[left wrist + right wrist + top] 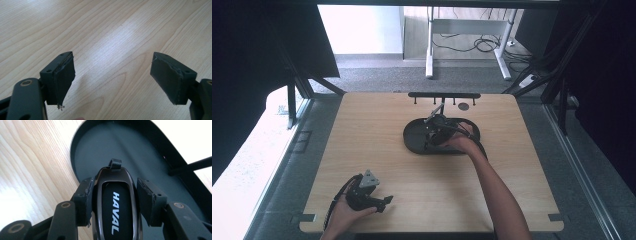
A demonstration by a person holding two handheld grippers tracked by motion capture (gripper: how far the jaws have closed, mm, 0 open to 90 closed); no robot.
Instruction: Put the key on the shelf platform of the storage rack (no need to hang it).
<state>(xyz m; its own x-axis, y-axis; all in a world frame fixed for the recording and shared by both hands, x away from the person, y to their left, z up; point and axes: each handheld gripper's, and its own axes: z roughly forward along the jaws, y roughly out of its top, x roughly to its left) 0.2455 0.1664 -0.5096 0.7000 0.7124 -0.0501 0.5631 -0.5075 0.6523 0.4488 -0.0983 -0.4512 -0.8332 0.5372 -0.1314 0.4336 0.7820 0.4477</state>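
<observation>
My right gripper [113, 195] clamps a black HAVAL key fob [115, 207] over the black oval tray [82, 152].

Its 2 jaws press the fob's sides, loop end pointing into the tray. My left gripper [112, 75] hangs wide open above bare wooden table [105, 30], near the front edge, well apart.

The pale wooden tabletop [412, 195] shows light beige boards with darker tan grain lines running along it. The flat oval tray [140, 152] is matt black all over, rim and floor alike. The glossy black car key fob [116, 212] carries the word HAVAL in white letters inside a dark metallic border. The right gripper [113, 195] and the left gripper [112, 77] are black, and the left gripper bears a grey three-cornered plate [369, 179].
</observation>
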